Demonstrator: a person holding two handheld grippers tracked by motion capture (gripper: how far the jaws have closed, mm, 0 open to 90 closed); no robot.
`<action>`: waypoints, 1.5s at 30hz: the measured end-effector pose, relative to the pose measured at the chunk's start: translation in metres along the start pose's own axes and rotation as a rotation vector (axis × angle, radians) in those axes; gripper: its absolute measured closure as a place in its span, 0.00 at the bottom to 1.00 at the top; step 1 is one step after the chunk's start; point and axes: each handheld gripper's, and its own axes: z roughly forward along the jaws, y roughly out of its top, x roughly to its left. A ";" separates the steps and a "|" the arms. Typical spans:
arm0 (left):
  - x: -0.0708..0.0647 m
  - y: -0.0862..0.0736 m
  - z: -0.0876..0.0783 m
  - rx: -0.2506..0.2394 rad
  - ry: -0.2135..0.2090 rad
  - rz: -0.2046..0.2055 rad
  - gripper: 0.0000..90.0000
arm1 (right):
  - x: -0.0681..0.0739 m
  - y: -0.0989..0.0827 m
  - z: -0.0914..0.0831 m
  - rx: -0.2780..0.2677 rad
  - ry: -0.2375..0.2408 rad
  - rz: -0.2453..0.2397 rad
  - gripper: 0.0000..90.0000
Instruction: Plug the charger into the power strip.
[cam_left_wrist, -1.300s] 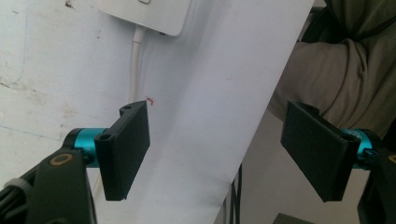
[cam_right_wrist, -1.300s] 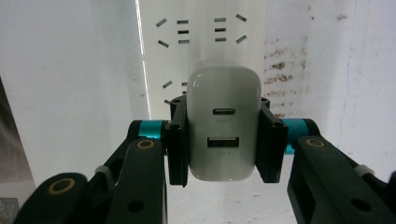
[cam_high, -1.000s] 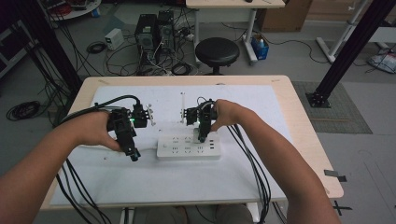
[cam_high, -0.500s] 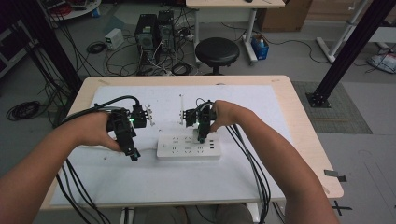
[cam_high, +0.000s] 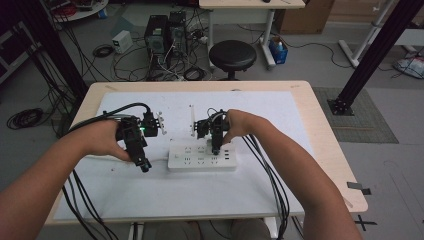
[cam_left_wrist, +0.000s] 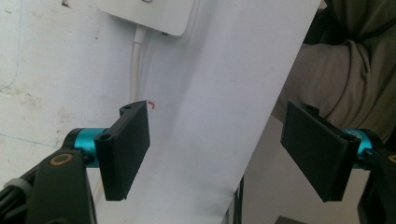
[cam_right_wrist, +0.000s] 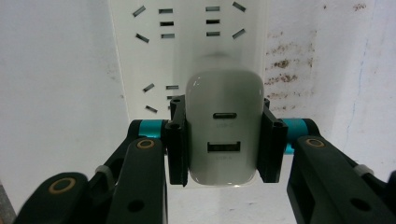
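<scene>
A white power strip (cam_high: 201, 156) lies on the white mat in the middle of the table. My right gripper (cam_high: 216, 148) points down over its right half, shut on a white USB charger (cam_right_wrist: 223, 133) with two ports on its face. The charger sits against the power strip (cam_right_wrist: 187, 51) near its lower sockets. My left gripper (cam_high: 144, 165) rests just left of the strip, and its jaws stand wide open with nothing between them (cam_left_wrist: 215, 154). The strip's corner and white cord (cam_left_wrist: 137, 60) show beyond the left jaws.
The mat (cam_high: 260, 185) covers most of the wooden table (cam_high: 330, 150). Black cables trail from both grippers over the near edge. A small metal bracket (cam_high: 160, 121) and a thin white stick (cam_high: 191, 120) lie behind the grippers. The person's clothed body (cam_left_wrist: 350, 60) is at the table's edge.
</scene>
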 end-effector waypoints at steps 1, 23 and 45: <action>0.001 0.000 0.001 0.003 0.001 0.004 0.27 | 0.001 0.001 0.000 0.002 -0.008 -0.006 0.69; 0.004 0.003 0.003 -0.001 -0.007 0.009 0.27 | 0.005 0.009 0.005 0.051 -0.033 0.034 0.69; 0.007 0.003 0.006 0.000 -0.014 0.002 0.27 | 0.005 0.003 0.012 -0.001 -0.029 0.044 0.69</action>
